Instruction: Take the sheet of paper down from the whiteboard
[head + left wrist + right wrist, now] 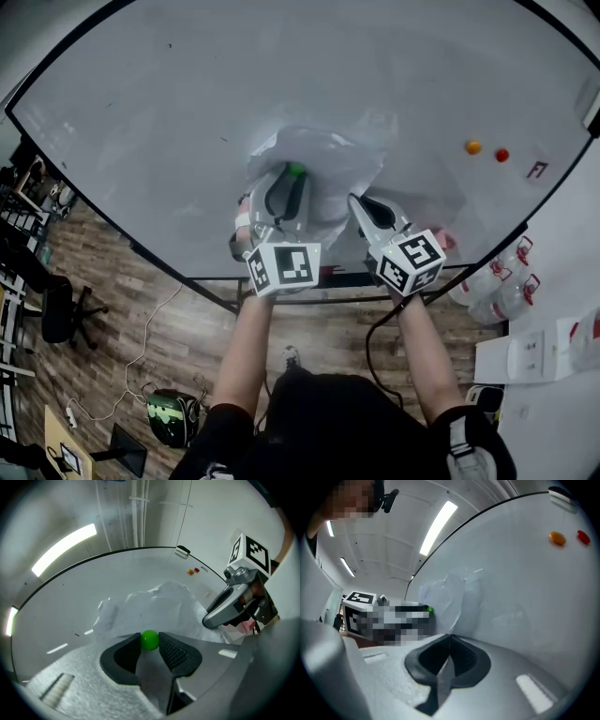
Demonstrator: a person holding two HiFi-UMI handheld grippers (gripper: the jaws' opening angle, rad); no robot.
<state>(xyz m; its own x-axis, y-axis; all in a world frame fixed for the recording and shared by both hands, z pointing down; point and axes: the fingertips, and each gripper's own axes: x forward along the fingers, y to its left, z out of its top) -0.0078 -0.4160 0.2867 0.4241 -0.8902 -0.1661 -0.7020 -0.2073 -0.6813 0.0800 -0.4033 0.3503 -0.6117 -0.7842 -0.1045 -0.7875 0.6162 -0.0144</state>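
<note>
Step in hand: freeing the sheet of paper (150, 606), which hung crumpled against the whiteboard (187, 112). The left gripper (150, 645) was clamped on the green magnet (295, 170) at the sheet's upper part. The right gripper (449, 637) had its jaws pressed together, apparently pinching the paper's right edge (contact is thin, hard to confirm). Next move, as judged: pull the magnet straight off the board while the right side keeps its pinch, so the sheet does not drop.

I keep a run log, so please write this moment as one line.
left tool: shut on green magnet | right tool: shut on sheet of paper | paper: crumpled, against whiteboard
</note>
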